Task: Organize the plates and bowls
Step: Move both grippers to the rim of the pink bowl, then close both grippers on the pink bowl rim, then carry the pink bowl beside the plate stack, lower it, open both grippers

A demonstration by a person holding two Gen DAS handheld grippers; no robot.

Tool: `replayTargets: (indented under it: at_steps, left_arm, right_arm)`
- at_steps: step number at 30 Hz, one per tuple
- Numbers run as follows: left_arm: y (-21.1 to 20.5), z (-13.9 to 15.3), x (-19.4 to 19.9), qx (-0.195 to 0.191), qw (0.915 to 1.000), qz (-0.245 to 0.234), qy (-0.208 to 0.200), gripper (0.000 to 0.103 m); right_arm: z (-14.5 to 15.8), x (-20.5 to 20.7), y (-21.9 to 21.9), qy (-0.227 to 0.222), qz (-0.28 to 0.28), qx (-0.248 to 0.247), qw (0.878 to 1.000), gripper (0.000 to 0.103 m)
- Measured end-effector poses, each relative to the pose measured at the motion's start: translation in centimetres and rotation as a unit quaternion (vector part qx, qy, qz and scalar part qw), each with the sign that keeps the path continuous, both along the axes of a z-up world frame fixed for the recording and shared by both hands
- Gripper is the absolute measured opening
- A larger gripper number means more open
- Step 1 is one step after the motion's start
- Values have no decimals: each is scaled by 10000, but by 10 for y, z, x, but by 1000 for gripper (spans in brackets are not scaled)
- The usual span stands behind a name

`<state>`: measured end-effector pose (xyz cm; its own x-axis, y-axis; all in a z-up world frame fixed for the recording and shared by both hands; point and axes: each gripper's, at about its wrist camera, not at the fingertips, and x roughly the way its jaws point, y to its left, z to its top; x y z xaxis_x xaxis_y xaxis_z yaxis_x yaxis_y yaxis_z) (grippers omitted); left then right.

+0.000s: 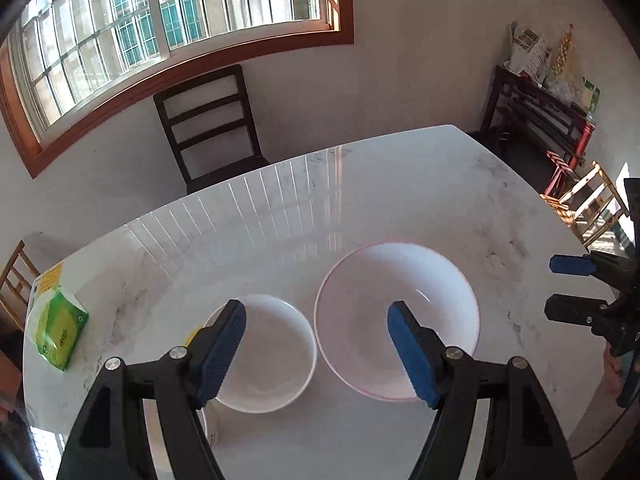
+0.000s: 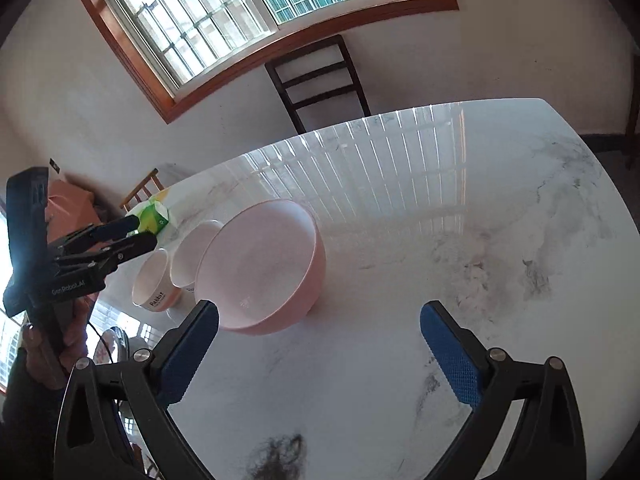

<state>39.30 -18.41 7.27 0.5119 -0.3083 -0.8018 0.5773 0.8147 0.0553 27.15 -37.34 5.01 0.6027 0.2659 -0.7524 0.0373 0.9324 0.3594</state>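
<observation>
A large pink bowl and a small white bowl stand side by side on the marble table. My left gripper hovers above them, open, with nothing between its blue pads. In the right wrist view the pink bowl is nearest, then the white bowl, then a small printed cup. My right gripper is open over bare table, right of the pink bowl. The left gripper shows at the left, held by a hand. The right gripper shows at the right edge.
A green tissue packet lies at the table's left end, green tissue packet behind the bowls. A dark chair stands at the far side under the window. A cluttered shelf is at the back right.
</observation>
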Motion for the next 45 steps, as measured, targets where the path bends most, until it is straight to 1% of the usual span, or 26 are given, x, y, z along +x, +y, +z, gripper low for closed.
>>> replayTargets:
  at_steps: [1, 2, 3, 5, 7, 8, 9, 11, 13, 14, 15, 16, 17, 19, 21, 22, 23, 24, 25, 26, 29, 32, 35, 38, 42, 45]
  left_arm:
    - [-7, -4, 8, 59, 9998, -144, 104, 75]
    - [-12, -8, 14, 154, 9995, -250, 126, 75]
    - [-18, -13, 18, 289, 9991, -311, 42, 75]
    - [-30, -22, 23, 567, 9974, -445, -42, 75]
    - [-33, -29, 29, 458, 9974, -537, 136, 75]
    - [-34, -32, 32, 404, 9974, -565, 186, 75]
    - [-36, -35, 36, 423, 9973, -571, 200, 75]
    - [-40, -44, 45, 580, 9965, -536, 272, 75]
    - [-40, -54, 54, 605, 9958, -459, 503, 74]
    - [-41, -57, 58, 550, 9956, -456, 609, 68]
    - [-41, -59, 60, 546, 9953, -450, 658, 51]
    - [-43, -62, 61, 577, 9949, -466, 686, 41]
    - [-44, -65, 62, 622, 9942, -478, 735, 30]
    - [-46, -73, 65, 687, 9928, -431, 886, 28]
    - [-46, -84, 69, 773, 9901, -357, 1114, 15]
    - [-46, -87, 70, 797, 9895, -332, 1159, 14]
    - [-44, -88, 70, 749, 9897, -328, 1175, 14]
    - [-43, -88, 70, 677, 9902, -304, 1183, 14]
    - [-41, -87, 69, 598, 9906, -263, 1204, 14]
    - [-40, -84, 68, 514, 9916, -194, 1174, 13]
    - [-38, -77, 62, 388, 9934, 62, 1073, 13]
    - [-31, -66, 48, 81, 9939, 142, 1093, 13]
    - [-22, -54, 25, -168, 9936, 185, 1102, 13]
    - [-10, -47, -1, -250, 9924, 285, 1171, 13]
    - [19, -38, -36, -366, 9899, 512, 1274, 13]
    - [41, -34, -59, -406, 9877, 664, 1353, 13]
  right_arm:
    - [1, 4, 1, 2, 48, 71, 10000, 88]
    - [0, 10, 4, 93, 144, 30, 9998, 78]
    - [-1, 16, 8, 230, 267, -46, 9994, 69]
    - [-8, 22, 14, 399, 464, 100, 9981, 60]
    - [-14, 29, 15, 553, 448, 257, 9971, 60]
    - [-17, 32, 17, 600, 465, 174, 9970, 60]
    - [-18, 34, 19, 619, 482, 79, 9969, 60]
    - [-22, 39, 17, 639, 378, 80, 9972, 60]
    - [-25, 45, 17, 688, 342, 92, 9970, 60]
    - [-27, 47, 17, 706, 301, 55, 9970, 59]
    - [-30, 49, 18, 746, 274, 38, 9968, 58]
    - [-33, 52, 21, 813, 294, 88, 9962, 58]
    - [-37, 54, 22, 884, 316, 142, 9955, 54]
    - [-44, 57, 25, 991, 316, 209, 9944, 52]
    - [-49, 61, 27, 1069, 241, 119, 9939, 52]
    - [-53, 64, 27, 1098, 221, 176, 9936, 52]
    - [-56, 66, 28, 1130, 252, 259, 9929, 48]
    - [-60, 67, 29, 1196, 279, 312, 9919, 37]
    - [-65, 68, 30, 1289, 312, 395, 9904, 30]
    - [-69, 69, 29, 1330, 290, 477, 9895, 27]
    - [-72, 69, 28, 1252, 394, 457, 9903, 25]
    - [-76, 61, 22, 1329, 374, 634, 9884, 20]
    - [-70, 48, 16, 1228, 352, 659, 9896, 19]
    - [-58, 30, 18, 1123, 339, 662, 9909, 19]
    - [-41, 5, 33, 1045, 512, 728, 9905, 19]
    - [-36, -11, 49, 1136, 641, 873, 9876, 17]
